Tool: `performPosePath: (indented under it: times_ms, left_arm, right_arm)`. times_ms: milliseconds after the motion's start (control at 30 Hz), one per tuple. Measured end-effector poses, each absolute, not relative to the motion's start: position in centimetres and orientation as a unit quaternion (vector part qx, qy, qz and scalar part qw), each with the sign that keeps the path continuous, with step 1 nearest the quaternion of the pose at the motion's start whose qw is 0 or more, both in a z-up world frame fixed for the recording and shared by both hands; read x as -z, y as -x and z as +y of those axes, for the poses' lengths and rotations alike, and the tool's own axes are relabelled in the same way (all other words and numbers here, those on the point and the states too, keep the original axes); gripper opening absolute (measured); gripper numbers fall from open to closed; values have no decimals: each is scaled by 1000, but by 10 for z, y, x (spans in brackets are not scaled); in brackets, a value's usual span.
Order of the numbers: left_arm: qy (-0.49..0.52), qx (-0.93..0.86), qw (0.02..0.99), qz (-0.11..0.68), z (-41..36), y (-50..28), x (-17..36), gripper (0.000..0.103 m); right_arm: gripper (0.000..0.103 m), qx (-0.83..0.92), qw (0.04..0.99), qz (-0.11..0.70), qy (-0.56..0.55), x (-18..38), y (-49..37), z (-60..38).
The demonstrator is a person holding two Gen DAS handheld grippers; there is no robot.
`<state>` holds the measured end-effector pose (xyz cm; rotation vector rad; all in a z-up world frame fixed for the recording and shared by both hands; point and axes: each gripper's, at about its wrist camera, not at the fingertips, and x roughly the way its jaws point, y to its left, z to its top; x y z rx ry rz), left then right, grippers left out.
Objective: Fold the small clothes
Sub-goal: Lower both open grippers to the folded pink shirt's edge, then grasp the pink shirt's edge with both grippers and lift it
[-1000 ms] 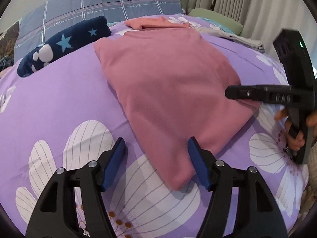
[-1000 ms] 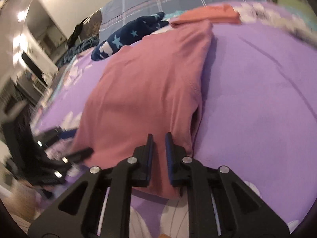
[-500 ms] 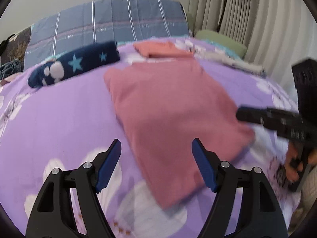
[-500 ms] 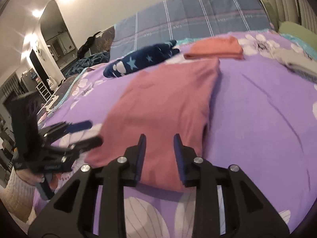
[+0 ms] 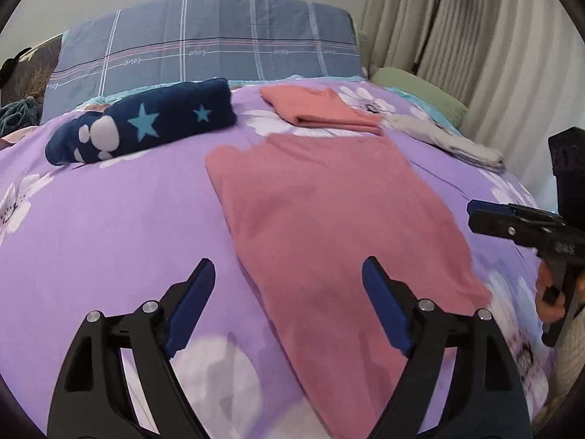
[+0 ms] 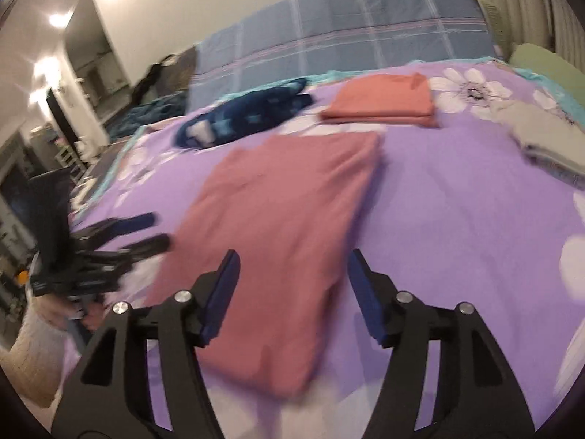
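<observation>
A pink garment (image 5: pixel 329 226) (image 6: pixel 281 219) lies folded in a long flat strip on the purple flowered bedspread (image 5: pixel 109 219) (image 6: pixel 457 201). My left gripper (image 5: pixel 289 274) hovers above its near left corner, jaws opening wide, nothing between the pads. My right gripper (image 6: pixel 292 263) hangs over the near right edge, jaws opening, the cloth lying loose below them. Each gripper shows in the other's view: the right gripper (image 5: pixel 512 223) at the far right, the left gripper (image 6: pixel 120 234) at the left with a sleeved hand under it.
A folded salmon garment (image 5: pixel 321 109) (image 6: pixel 384 100) lies beyond the pink one. A navy star-patterned roll (image 5: pixel 146 124) (image 6: pixel 245 115) sits at the back left, a grey folded cloth (image 5: pixel 449 142) (image 6: pixel 544 135) at the right. A blue plaid pillow (image 5: pixel 204 44) and curtains (image 5: pixel 493 55) bound the bed.
The right gripper has let go of the pink garment's edge and opened. Both grippers have lifted and drawn back from the cloth, and the left jaws have spread wider.
</observation>
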<state>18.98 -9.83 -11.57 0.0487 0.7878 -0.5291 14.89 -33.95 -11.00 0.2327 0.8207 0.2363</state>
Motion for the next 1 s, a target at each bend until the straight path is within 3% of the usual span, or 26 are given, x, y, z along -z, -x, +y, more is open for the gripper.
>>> performPosePath:
  times_ms: [200, 600, 1000]
  left_arm:
    - [26, 264, 855, 446, -101, -243, 150, 83]
    - [19, 298, 847, 440, -115, -266, 158, 89]
    - [12, 320, 840, 438, -119, -276, 159, 89]
  right_arm:
    - [55, -127, 854, 451, -227, 153, -203, -378]
    - [53, -193, 837, 446, -250, 167, -261, -379]
    - [46, -229, 833, 448, -231, 161, -263, -377]
